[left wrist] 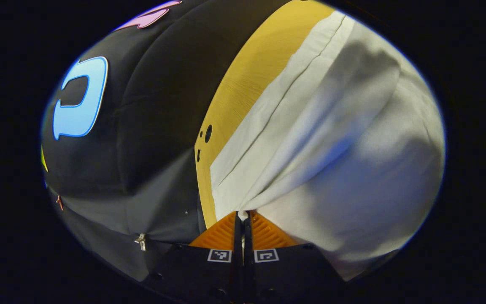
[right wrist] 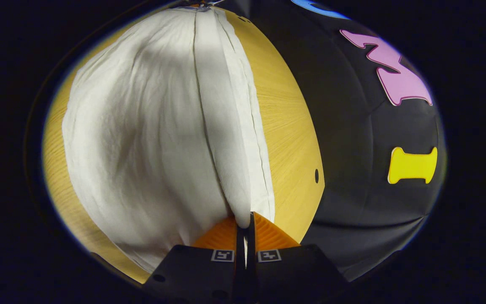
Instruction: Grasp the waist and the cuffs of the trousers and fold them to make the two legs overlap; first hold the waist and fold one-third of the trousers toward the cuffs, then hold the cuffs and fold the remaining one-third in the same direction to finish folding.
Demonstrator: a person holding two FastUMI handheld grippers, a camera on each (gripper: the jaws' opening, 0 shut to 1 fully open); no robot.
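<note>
My left claw (left wrist: 243,216) is closed down tight on a pinch of the white trousers (left wrist: 331,139), and my right claw (right wrist: 246,219) is just as tightly closed on another pinch of the same cloth (right wrist: 150,126). Both sets of jaws stand almost together, with only a thin fold of fabric showing between them.

The trousers lie spread on the yellow wooden table (left wrist: 243,80), reaching away from each claw toward the far side. In the left gripper view a stitched hem runs along the cloth's left edge, close beside the bare wood; in the right gripper view a similar seam runs along the right edge, with table showing both to the right of it and along the near left. From each grip the cloth rises in a taut ridge, so I judge both corners are lifted a little off the table.

I can't tell from here whether I'm holding the waist or the cuffs (the hemmed band could be either). My guess is that a fold is in hand: an end gripped at its two corners, ready to be carried over.

The next move calls for both claws to travel together, level and evenly, keeping the edge straight, then lower it flat before letting go.
</note>
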